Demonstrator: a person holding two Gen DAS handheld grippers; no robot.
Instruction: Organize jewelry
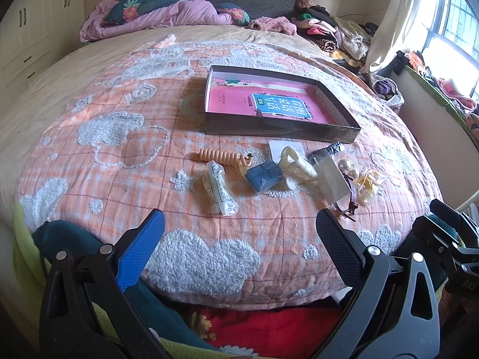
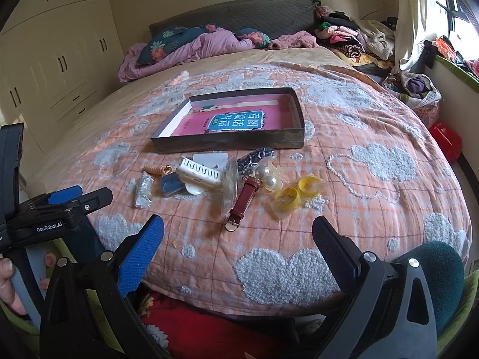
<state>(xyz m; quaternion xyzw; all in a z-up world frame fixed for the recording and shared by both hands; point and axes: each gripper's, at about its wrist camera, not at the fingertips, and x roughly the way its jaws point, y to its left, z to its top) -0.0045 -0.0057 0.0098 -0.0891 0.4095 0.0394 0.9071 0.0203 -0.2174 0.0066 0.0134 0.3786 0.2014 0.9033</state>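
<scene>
A shallow dark box (image 1: 278, 127) (image 2: 227, 145) with a pink book inside lies on the bed. In front of it lies a row of jewelry: an orange spiral hair tie (image 1: 220, 155) (image 2: 154, 169), a small clear packet (image 1: 220, 188) (image 2: 143, 190), a blue case (image 1: 265, 176) (image 2: 172, 183), a cream hair claw (image 1: 298, 167) (image 2: 199, 173), a maroon watch strap (image 2: 243, 202), pearl pieces (image 2: 268, 179) and yellow rings in a bag (image 2: 295, 194) (image 1: 366, 184). My left gripper (image 1: 239, 239) and right gripper (image 2: 238, 240) are open and empty, short of the items.
The bed has an orange checked quilt with white tufted clouds (image 1: 203, 260). Purple bedding and pillows (image 1: 155, 15) lie at the head. Piled clothes (image 1: 329, 33) sit at the far right by the window. White wardrobes (image 2: 60, 59) stand at the left.
</scene>
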